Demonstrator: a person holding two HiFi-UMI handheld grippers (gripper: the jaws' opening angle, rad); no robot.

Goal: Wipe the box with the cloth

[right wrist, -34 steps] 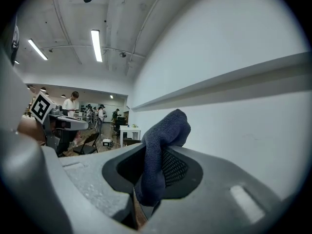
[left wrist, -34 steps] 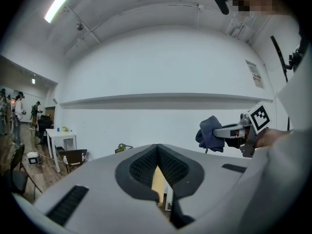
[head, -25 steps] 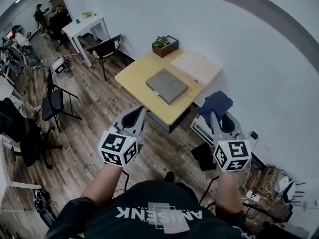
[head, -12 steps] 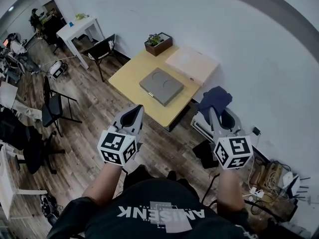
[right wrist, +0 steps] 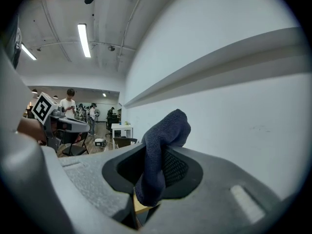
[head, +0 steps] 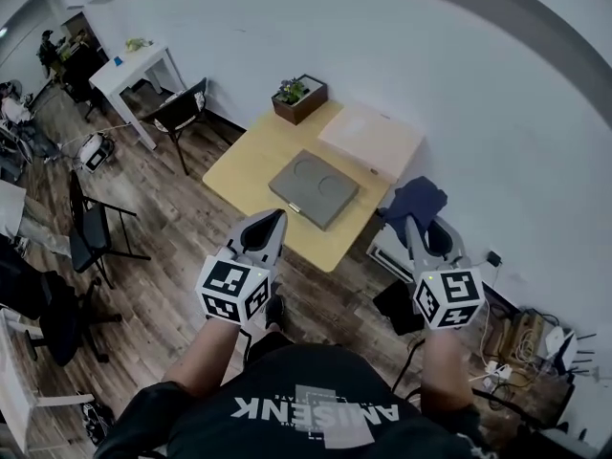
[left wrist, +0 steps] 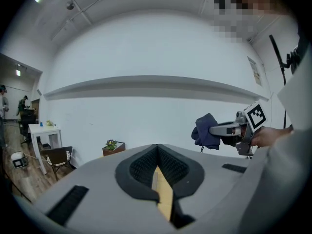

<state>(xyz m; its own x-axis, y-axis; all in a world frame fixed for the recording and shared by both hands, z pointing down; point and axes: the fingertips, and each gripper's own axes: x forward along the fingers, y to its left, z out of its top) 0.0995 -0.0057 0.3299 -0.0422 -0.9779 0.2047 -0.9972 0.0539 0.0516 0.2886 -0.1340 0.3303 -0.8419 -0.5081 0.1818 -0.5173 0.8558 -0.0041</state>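
A flat grey box [head: 314, 189] with two round dents lies on a yellow wooden table [head: 251, 161], beside a pale flat box [head: 371, 140]. Both grippers hang in the air short of the table's near edge. My right gripper [head: 414, 221] is shut on a dark blue cloth [head: 417, 199]; in the right gripper view the cloth [right wrist: 163, 150] bulges up from between the jaws. My left gripper [head: 271, 221] is shut and holds nothing; its jaws [left wrist: 157, 152] meet at the tip, with a strip of the table showing behind them. The cloth [left wrist: 205, 130] also appears in the left gripper view.
A planter [head: 297, 98] stands at the table's far corner by the white wall. A black chair [head: 177, 113] and a white table [head: 134, 65] stand to the left, another chair [head: 91, 228] nearer. Cables and plugs [head: 516, 342] lie on the floor at the right.
The view has shifted a little towards the table, and the person's feet have stepped forward. Both grippers keep their pose, the right one still clamped on the cloth.
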